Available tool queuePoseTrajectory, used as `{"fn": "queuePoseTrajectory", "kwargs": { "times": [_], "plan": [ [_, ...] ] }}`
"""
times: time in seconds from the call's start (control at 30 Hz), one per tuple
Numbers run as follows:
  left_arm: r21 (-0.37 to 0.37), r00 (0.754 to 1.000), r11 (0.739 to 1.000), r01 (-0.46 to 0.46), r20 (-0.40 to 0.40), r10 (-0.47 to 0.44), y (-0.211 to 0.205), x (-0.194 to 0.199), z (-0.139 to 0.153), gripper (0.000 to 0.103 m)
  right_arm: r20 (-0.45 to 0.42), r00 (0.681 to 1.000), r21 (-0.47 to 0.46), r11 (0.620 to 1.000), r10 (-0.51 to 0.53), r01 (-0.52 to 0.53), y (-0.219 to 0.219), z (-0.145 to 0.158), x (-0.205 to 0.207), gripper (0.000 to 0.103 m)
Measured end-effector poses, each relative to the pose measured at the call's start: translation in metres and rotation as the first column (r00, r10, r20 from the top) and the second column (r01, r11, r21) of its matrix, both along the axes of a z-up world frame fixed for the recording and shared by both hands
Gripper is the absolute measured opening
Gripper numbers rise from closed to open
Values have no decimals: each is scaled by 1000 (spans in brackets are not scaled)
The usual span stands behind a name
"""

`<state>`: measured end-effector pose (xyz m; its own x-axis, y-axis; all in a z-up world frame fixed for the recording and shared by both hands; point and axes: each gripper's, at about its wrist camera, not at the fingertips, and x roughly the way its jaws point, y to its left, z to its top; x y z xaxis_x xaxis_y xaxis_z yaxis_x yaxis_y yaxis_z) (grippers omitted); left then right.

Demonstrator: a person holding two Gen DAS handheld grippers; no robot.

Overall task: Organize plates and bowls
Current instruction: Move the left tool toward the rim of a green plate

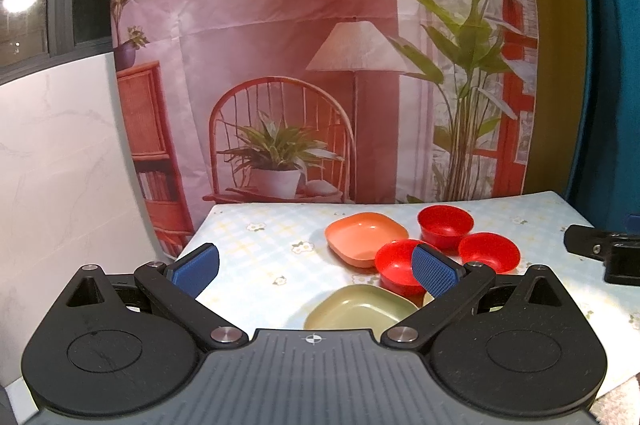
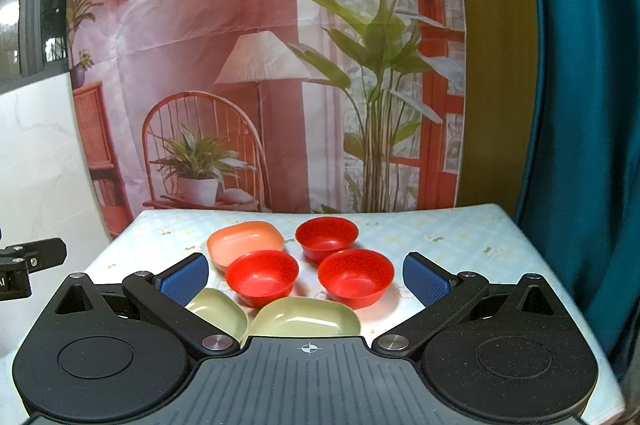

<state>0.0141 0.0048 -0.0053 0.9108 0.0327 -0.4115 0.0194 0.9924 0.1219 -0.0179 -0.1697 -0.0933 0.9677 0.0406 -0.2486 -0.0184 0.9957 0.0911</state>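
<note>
Nearest my right-hand camera, just past the grey ribbed body, lie two pale green plates: one (image 2: 306, 319) dead ahead and a second (image 2: 218, 315) partly hidden behind my left blue pad. Beyond them sit three red bowls, a near-left one (image 2: 262, 277), a near-right one (image 2: 355, 279) and a far one (image 2: 326, 239), with an orange plate (image 2: 244, 243) at the back left. All rest separately on the flowered tabletop (image 2: 460, 237), close together, some rims touching or nearly so.

My right jaws (image 2: 306, 279) stand wide open and hold nothing. My left jaws (image 1: 316, 271) are just as wide and empty, hovering left of the cluster, one pad overlapping the nearest red bowl (image 1: 396, 265) in view; I cannot tell if it touches.

Nothing is stacked yet, so I judge the job to be at its start. A sensible first move would be to pinch one bowl by its rim, one pad inside and one outside, lift it clear of its neighbours, and lower it squarely into another bowl. Thin, smooth plastic may slip or tip, so I would grip deep on the wall and keep it level. Plates should be nested by shape, green on green.

No brand, label or readable writing appears on the dishes or the backdrop (image 2: 240, 25).
</note>
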Motion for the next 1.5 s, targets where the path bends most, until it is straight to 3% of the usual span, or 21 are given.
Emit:
{"fn": "queuePoseTrajectory", "kwargs": {
  "times": [0.17,0.3,0.5,0.83,1.13,1.5],
  "plan": [
    [23,1000,1000,5,25,-6,2,11,-2,103,37,998,46,998,51,-53,-16,-4,19,103],
    [12,1000,1000,5,4,-5,7,28,-8,103,83,995,20,998,53,-55,-27,-13,32,103],
    [40,1000,999,-5,19,4,9,45,-19,103,41,993,1,994,111,-111,-33,-24,61,103],
    [45,997,999,-29,-74,32,13,78,-54,103,-49,997,47,997,66,-64,-30,-51,102,103],
    [17,984,1000,-12,-176,15,14,101,-92,102,-81,994,2,998,69,-69,-20,-89,120,103],
    [-66,941,997,-48,-339,23,24,122,-139,91,-177,981,22,997,83,-80,-19,-125,136,101]
  ]
}}
